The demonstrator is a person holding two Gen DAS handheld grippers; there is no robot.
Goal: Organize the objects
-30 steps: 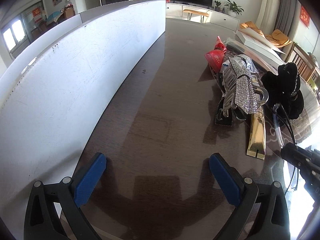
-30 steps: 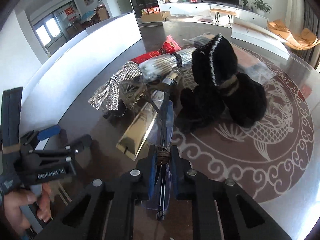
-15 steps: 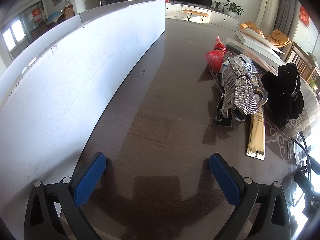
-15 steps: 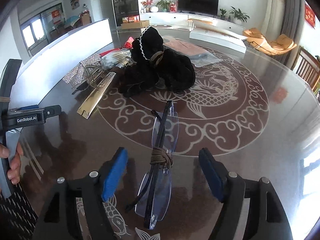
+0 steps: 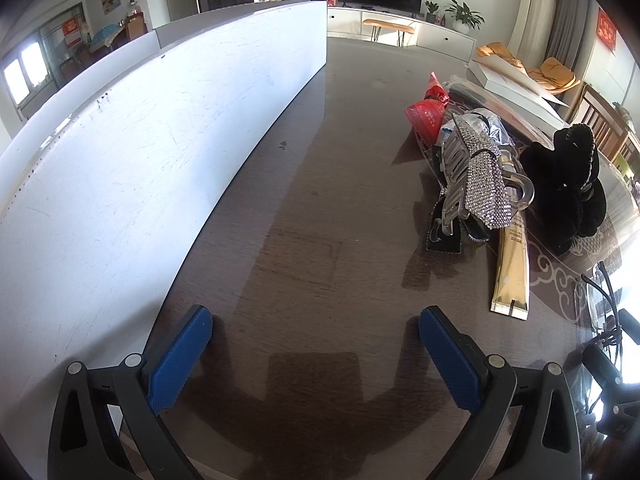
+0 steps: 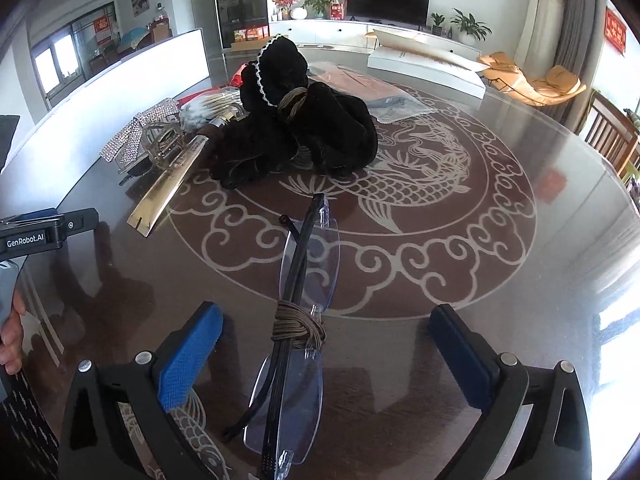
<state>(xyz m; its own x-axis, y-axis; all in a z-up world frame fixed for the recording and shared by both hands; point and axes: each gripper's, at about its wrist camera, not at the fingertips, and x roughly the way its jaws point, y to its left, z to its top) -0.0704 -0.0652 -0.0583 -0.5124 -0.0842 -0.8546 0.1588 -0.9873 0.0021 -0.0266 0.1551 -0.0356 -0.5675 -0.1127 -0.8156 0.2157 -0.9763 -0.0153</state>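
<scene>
Your right gripper was low over the table, jaws opening and already wide. The folded glasses lay on the table between the blue pads, touching neither. Glasses were rimless, black temples folded, brown cord wound round the middle, long axis running near-to-far down the centre of the gap. The far lens sat on the pale dragon-and-cloud pattern in the tabletop.

Your left gripper hovered over bare dark table, jaws apart, nothing between them. It was just right of the long white board standing along the table's left side.

The clutter pile sat far-left of the glasses, well apart from them: black plush toy at the far side, gold flat box lying to its left with the near end pointing at you, rhinestone strap draped over a clear hair claw, red packet behind. A clear plastic bag lay beyond the plush, to the right.

In the right wrist view, your left hand showed at the left edge on the left gripper's handle.
</scene>
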